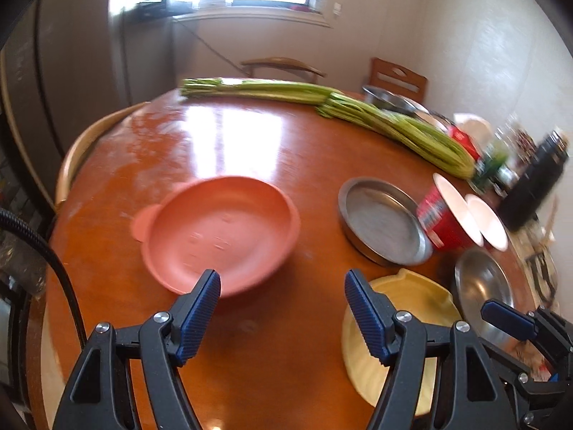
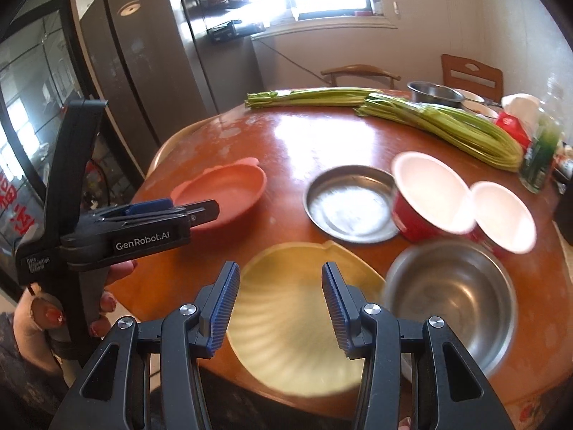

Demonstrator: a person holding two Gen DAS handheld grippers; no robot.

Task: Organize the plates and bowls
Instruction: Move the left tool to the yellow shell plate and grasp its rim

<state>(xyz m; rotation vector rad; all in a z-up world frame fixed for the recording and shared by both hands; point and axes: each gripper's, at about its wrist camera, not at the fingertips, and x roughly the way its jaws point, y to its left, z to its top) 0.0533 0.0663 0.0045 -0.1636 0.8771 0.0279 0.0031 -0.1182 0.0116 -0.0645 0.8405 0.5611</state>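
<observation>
A pink plate with ears [image 1: 222,233] lies on the round wooden table [image 1: 272,150], just beyond my open left gripper [image 1: 282,279], whose jaws hold nothing. To its right sit a shallow steel pan [image 1: 383,220], two red bowls with white insides [image 1: 454,211], a steel bowl [image 1: 483,290] and a yellow shell-shaped plate [image 1: 412,315]. My right gripper [image 2: 280,268] hovers open over the yellow plate [image 2: 286,322] at the table's near edge, with nothing pressed between its pads. The steel bowl [image 2: 451,294] is right of it. In the right wrist view the left gripper [image 2: 211,209] shows side-on near the pink plate [image 2: 225,186].
Two bunches of green celery stalks [image 2: 447,122] lie across the far side. A steel pot [image 2: 433,95], a green bottle [image 2: 540,154], a red-and-white pack [image 2: 515,122] and a black flask [image 1: 537,182] crowd the right edge. Wooden chairs [image 2: 472,71] and a tall fridge [image 2: 143,64] stand behind.
</observation>
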